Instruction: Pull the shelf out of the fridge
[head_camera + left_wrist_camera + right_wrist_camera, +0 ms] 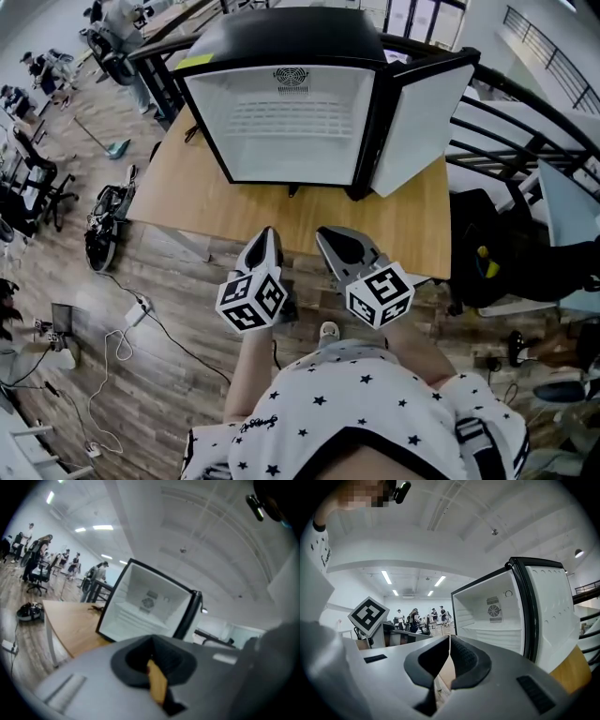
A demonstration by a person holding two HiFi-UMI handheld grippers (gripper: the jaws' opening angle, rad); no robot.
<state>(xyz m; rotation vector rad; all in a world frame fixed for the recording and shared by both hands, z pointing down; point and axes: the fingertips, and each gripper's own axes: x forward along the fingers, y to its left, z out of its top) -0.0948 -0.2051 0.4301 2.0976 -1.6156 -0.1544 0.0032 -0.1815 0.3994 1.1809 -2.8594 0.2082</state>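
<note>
- Currently the fridge [281,37] sits on the wooden table [178,197], with its door [422,122] swung open to the right.
- 1 white wire shelf [286,114] is inside the fridge at about mid-height, seated on its side rails, under the fan grille on the back wall.
- Left gripper [267,236]: jaws clenched together, nothing between them. It hovers over the table's near edge, well apart from the fridge.
- Right gripper [328,236]: jaw tips pressed together, nothing held. It is just beside the left one, also at the near edge.
- Both point toward the open fridge; neither touches the fridge or the shelf.
- The right gripper view looks into the fridge interior from its left, with the shelf [497,630] visible below the fan.
- The left gripper view shows the same open fridge [150,606] further off, over the table.
- Cables [122,337] lie on the wood floor to the left of the table.
</note>
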